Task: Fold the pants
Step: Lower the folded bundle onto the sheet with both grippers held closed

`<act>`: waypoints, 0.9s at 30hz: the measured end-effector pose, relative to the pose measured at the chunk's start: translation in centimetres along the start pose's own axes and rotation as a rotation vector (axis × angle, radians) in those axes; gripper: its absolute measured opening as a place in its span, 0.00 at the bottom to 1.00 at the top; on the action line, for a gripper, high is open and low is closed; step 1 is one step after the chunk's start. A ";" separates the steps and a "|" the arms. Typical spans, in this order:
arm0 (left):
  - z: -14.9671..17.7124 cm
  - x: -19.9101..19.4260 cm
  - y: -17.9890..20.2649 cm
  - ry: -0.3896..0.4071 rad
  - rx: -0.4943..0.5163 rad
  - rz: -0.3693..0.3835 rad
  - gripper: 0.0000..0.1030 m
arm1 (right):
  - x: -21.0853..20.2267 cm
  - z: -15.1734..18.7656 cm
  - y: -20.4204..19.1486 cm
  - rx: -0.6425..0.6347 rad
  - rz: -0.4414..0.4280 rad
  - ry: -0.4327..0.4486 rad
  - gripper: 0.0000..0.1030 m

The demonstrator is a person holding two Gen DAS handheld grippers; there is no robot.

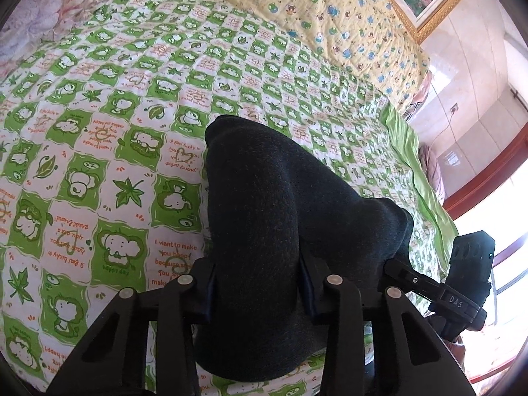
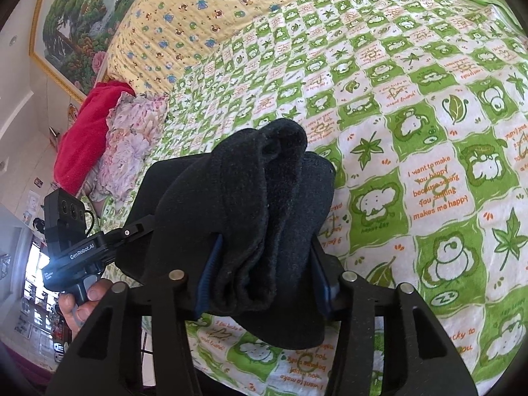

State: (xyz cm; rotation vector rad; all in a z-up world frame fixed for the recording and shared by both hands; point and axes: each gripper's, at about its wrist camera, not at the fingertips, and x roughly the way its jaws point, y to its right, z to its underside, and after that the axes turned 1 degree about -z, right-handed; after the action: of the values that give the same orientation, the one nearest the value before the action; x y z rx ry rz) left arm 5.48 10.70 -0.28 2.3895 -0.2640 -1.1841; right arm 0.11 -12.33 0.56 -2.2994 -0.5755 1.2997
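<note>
In the left wrist view, the left gripper [image 1: 257, 292] is clamping a thick bunch of the dark charcoal fleece pants [image 1: 264, 204] between its two black fingers [image 1: 206, 293], which are standing well apart only because of the wad of cloth packed between them. The pants are rising from the grip and draping forward over the green-and-white checked quilt with cartoon animals and orange lettering [image 1: 99, 151], well in from its edges. The right gripper [image 1: 394, 265] is reaching into the pants from the right, its fingertips buried in the fabric just beside the quilt's plain green right border. A yellow quilted blanket printed with little bears [image 1: 330, 16] is lying along the quilt's far edge.

In the right wrist view, the right gripper [image 2: 262, 274] is pinching several bunched layers of the same pants [image 2: 260, 204] between its blue-padded fingers [image 2: 209, 274], held partly closed against the cloth. The left gripper [image 2: 145, 222] is biting the pants from the left, with the person's left hand [image 2: 82, 303] wrapping its handle. A red cloth [image 2: 85, 138] and a pink floral pillow [image 2: 128, 145] are resting at the quilt's far left corner.
</note>
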 end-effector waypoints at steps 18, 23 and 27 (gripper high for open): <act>-2.1 -6.8 -0.9 0.172 -0.006 -0.089 0.34 | 1.6 -4.2 -7.1 -0.185 -0.066 0.045 0.44; -3.2 -7.7 -2.2 0.200 -0.011 -0.132 0.34 | 3.6 -6.0 -9.0 -0.231 -0.086 0.047 0.44; -4.6 -8.0 -3.4 0.221 -0.019 -0.169 0.34 | 5.3 -7.2 -10.2 -0.254 -0.098 0.040 0.44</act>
State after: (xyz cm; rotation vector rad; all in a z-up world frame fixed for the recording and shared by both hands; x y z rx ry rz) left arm 4.07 18.04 6.12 2.5390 0.0208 -0.9758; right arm 7.39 -2.27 5.91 -2.4565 -0.8724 1.1898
